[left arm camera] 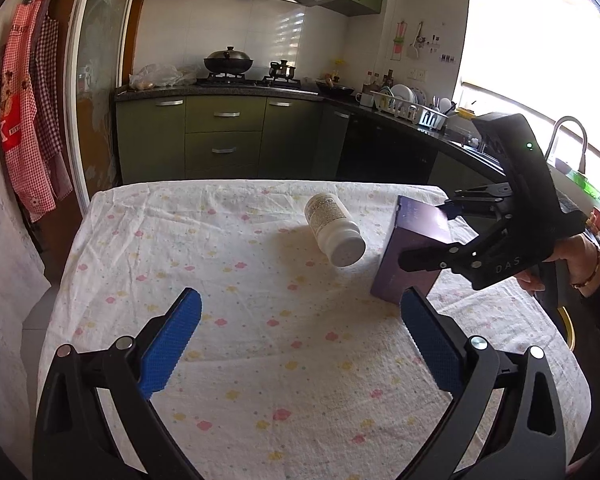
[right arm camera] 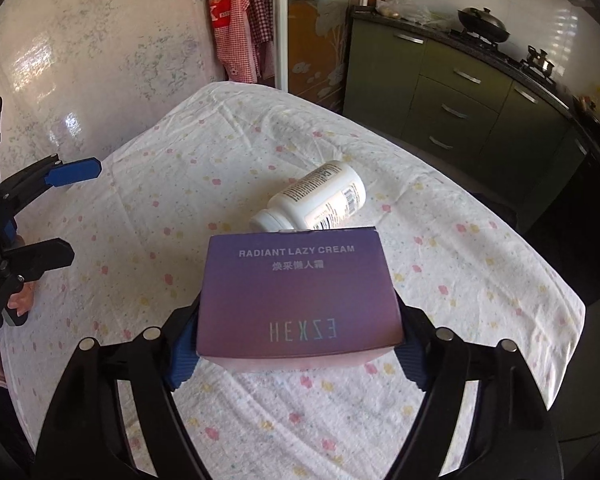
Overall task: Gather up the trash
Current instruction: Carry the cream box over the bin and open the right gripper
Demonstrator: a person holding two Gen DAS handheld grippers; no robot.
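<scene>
Purple box (right arm camera: 300, 292) clamped in right gripper (right arm camera: 298, 344).

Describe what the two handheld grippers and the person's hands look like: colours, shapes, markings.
Both the left gripper and the right gripper are black, angular linkage frames with silver pivot bolts and ribbed blue finger pads. The right one carries "DAS" lettering and a small green light. The right hand wears a thin bracelet and dark sleeve.

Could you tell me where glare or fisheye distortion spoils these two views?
Left wrist view: the window is blown out to white, and the tablecloth edges bow outward. Right wrist view: sun glare streaks the glossy wall, the counter curves strongly, yet the print on the purple box held in the right hand-held gripper reads sharply, as does the white bottle.
</scene>
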